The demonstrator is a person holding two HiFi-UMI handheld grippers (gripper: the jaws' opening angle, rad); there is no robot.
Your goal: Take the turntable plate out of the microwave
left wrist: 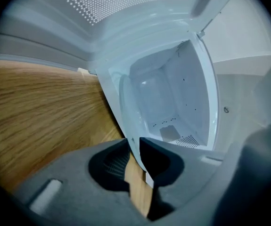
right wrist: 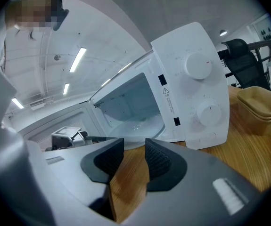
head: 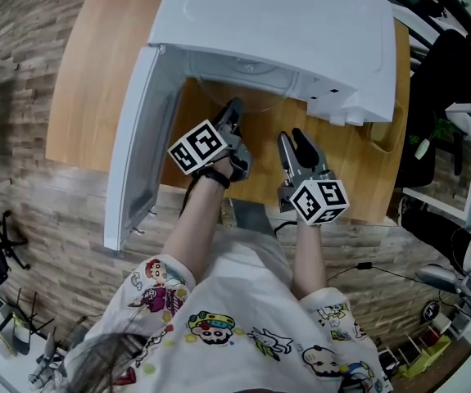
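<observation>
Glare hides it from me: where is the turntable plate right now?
In the right gripper view, the turntable plate lies inside the open microwave, left of its control panel; the left tool grips its front rim.

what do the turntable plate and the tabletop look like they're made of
Turntable plate: probably clear glass, glossy; it looks see-through and its rim catches the light. Tabletop: wood or a wood-look laminate, smooth and fairly matt, with streaky brown grain; the look leaves open which.
</observation>
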